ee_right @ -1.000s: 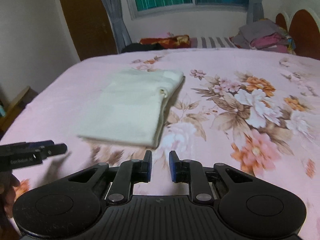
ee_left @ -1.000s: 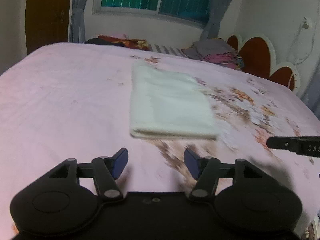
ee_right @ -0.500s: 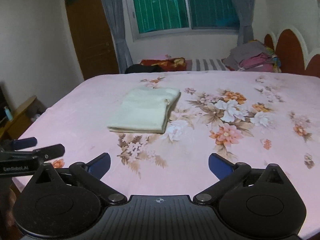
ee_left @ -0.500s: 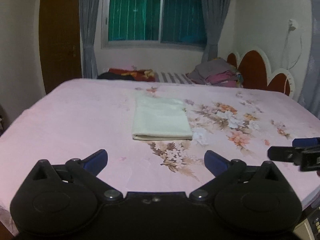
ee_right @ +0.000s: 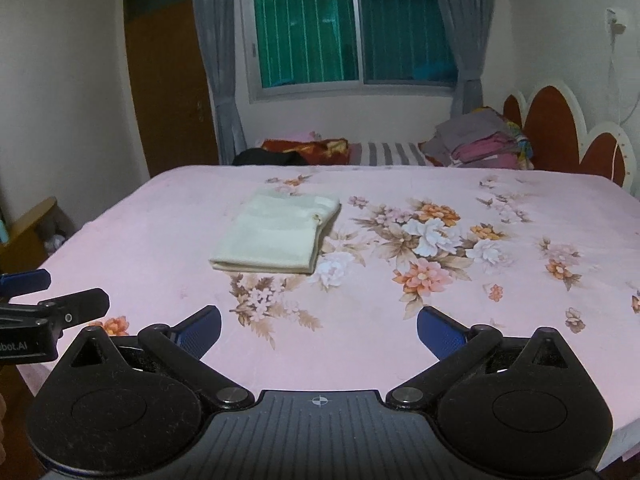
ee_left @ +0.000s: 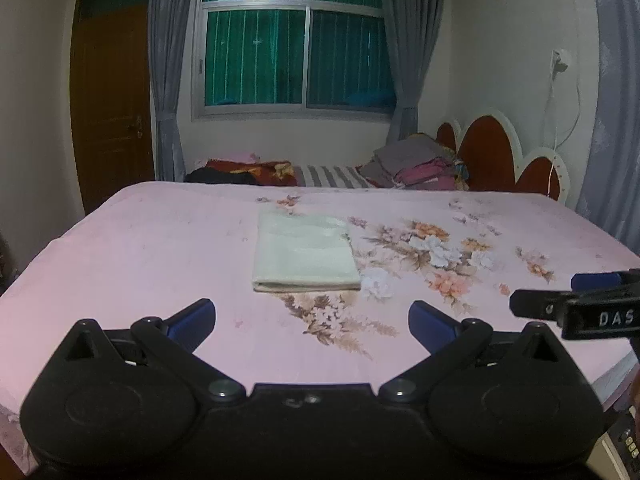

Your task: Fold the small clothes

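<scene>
A cream cloth (ee_left: 304, 254) lies folded into a flat rectangle on the pink floral bedspread (ee_left: 140, 248); it also shows in the right wrist view (ee_right: 276, 236). My left gripper (ee_left: 312, 322) is wide open and empty, held back near the bed's front edge, well short of the cloth. My right gripper (ee_right: 319, 330) is wide open and empty too, likewise back from the cloth. The right gripper's fingers show at the right edge of the left wrist view (ee_left: 568, 304). The left gripper's fingers show at the left edge of the right wrist view (ee_right: 60, 304).
A pile of folded clothes (ee_left: 420, 166) and a striped pillow (ee_left: 332, 176) sit at the bed's far side by the red headboard (ee_left: 492, 152). A window (ee_left: 296, 52) with grey curtains is behind. A brown door (ee_left: 112, 96) stands at the left.
Both grippers have pulled back from the folded cloth toward the bed's front edge and risen. Both have opened wide; the right one was nearly shut a second ago.
</scene>
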The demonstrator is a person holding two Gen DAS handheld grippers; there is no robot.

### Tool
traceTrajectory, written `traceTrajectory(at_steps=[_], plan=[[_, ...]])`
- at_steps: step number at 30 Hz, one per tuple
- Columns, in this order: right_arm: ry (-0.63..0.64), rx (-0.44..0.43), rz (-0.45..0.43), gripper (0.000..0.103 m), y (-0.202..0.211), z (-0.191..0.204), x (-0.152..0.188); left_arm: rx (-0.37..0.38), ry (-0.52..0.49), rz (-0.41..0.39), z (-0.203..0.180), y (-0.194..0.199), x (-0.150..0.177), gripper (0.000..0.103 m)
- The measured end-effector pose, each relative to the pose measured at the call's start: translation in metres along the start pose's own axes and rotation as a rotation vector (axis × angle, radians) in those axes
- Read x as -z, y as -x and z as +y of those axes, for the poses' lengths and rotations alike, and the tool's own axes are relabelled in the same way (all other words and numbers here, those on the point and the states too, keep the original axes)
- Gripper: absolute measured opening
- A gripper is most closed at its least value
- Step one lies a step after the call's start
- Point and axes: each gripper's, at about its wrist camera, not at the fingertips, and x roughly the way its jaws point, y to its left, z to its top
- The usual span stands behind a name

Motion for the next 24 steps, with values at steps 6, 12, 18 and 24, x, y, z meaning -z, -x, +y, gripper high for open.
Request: traceTrajectory(at_steps=[6,12,18,24], plan=[[0.009,0.011,-0.014,0.103,0.004,0.001,-0.002,0.011,-0.009,-0.021,-0.004,0.001,-0.004,0.103],[0.004,0.019,-0.028,0.103,0.007,-0.003,-0.005,0.015,-0.015,-0.029,-0.008,0.000,-0.005,0.103],[0.015,0.024,-0.028,0.103,0.009,-0.006,-0.005,0.017,-0.014,-0.029,-0.010,0.000,-0.005,0.103],[0.012,0.028,-0.034,0.103,0.011,-0.009,-0.006,0.017,-0.020,-0.033,-0.013,0.000,-0.005,0.103]])
